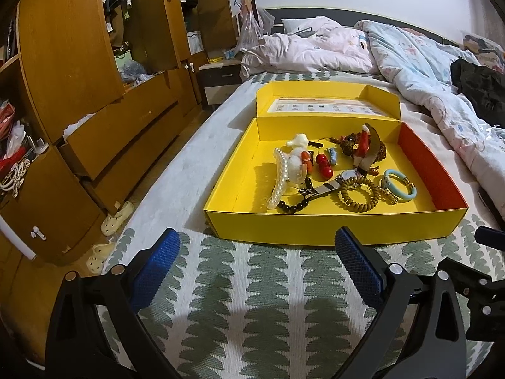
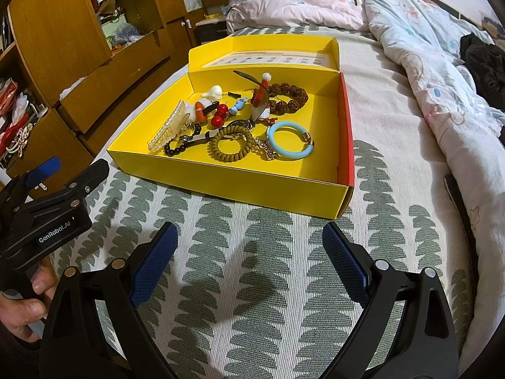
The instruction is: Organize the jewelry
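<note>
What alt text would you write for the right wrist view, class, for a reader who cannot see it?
An open yellow box on a patterned bedspread holds mixed jewelry: a blue bangle, a coil tie, a pearl clip and brown beads. The right tool hangs open before it, holding nothing; the left tool shows at the left edge.

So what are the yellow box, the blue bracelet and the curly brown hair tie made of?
The yellow box looks like matte cardboard: thin folded walls with creased corners. The blue bracelet seems smooth plastic or rubber, faintly shiny, with gold metal-looking end caps. The curly brown hair tie looks like stretchy plastic, coiled like a phone cord.
</note>
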Tool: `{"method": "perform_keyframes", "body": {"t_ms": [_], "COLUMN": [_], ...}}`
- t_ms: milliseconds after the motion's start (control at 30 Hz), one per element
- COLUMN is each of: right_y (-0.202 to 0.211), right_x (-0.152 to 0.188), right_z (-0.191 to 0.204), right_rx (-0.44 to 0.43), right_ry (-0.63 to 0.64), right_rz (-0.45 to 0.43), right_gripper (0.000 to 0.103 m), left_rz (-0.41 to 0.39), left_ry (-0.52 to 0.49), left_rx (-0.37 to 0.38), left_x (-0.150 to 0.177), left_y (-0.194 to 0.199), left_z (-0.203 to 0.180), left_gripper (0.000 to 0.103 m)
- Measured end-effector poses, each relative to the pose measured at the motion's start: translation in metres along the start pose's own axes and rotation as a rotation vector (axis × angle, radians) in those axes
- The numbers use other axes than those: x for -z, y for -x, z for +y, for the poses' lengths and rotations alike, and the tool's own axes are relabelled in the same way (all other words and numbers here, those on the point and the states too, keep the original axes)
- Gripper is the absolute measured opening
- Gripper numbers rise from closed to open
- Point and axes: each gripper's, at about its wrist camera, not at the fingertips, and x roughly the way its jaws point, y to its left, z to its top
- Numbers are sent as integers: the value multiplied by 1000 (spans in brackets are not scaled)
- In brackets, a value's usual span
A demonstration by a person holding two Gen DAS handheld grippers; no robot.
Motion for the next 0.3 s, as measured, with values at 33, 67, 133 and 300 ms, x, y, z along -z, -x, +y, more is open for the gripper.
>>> {"method": "perform_keyframes", "body": {"t_ms": [33, 67, 133, 300], "right_y": [0, 0, 0, 0], "right_x": [0, 0, 0, 0], "right_z": [0, 0, 0, 0], "right_rx": [0, 0, 0, 2], "right_ry": [-1, -2, -1, 0], "right_rz": [-1, -2, -2, 1], "right_gripper": [93, 93, 93, 93], "left_rz": [5, 12, 22, 29], "left_ry": [3, 4, 7, 12], "left_rx": [4, 8, 9, 12], "left_x": [0, 1, 1, 1], "left_y": [-1, -2, -4, -5], "left_z": [-1, -1, -1, -1], "left_gripper": [97, 97, 97, 97]}}
